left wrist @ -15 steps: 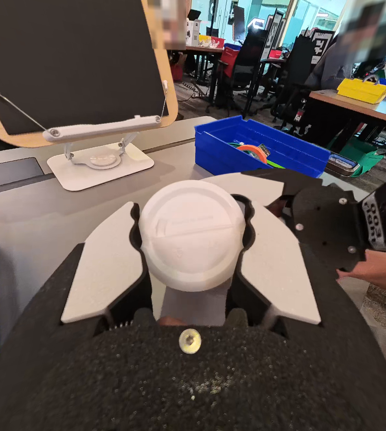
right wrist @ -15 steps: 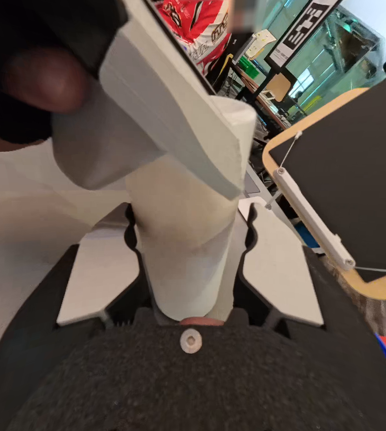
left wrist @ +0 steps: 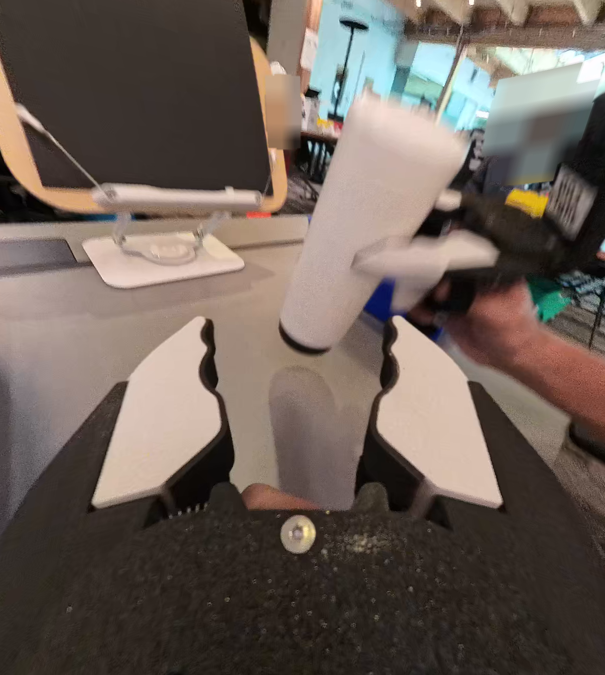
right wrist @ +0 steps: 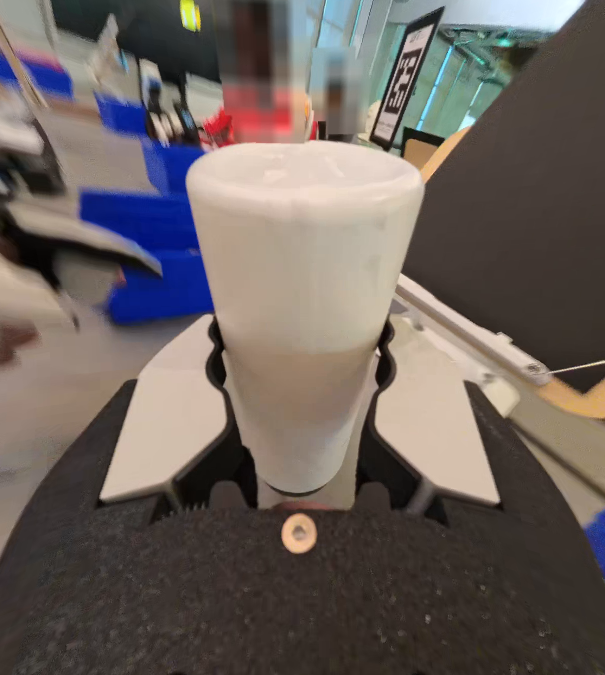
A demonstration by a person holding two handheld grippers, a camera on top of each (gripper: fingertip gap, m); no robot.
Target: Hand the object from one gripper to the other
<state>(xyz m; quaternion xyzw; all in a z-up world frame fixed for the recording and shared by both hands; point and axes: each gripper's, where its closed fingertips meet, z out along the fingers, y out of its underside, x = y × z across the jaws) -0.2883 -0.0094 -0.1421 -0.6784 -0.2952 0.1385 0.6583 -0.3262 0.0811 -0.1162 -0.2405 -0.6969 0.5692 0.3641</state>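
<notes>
Handover looks basically done from where I'm sitting. Starting closest in: my left gripper [left wrist: 299, 350] is spread wide with nothing between the jaws, just bare grey table [left wrist: 56, 321] showing through the gap. So that side has no hold on anything.

The white bottle [right wrist: 303, 310] sits in my right gripper [right wrist: 300, 350], pinched around its lower half, with the black ring at its base tucked down near the gripper's throat and the wider cap end pointing away from the camera. In the left wrist view the same bottle [left wrist: 363, 226] hangs tilted just beyond the left fingertips, clear of them, with the right gripper [left wrist: 425, 255] clamped across its middle and my hand [left wrist: 491, 321] behind it. That view is pretty smeared, so I can't swear how squarely the pads sit on it, but I see no gap.

What's left, I'd say: nothing much beyond pulling the two grippers apart and maybe setting the bottle down. The grip sits low on a smooth, top-heavy-looking cylinder, so it could slip or swing if I get jerky.

Farther back there's the black board on its white stand [left wrist: 162, 259], and blue bins [right wrist: 147, 255] off to the side in the right view.
</notes>
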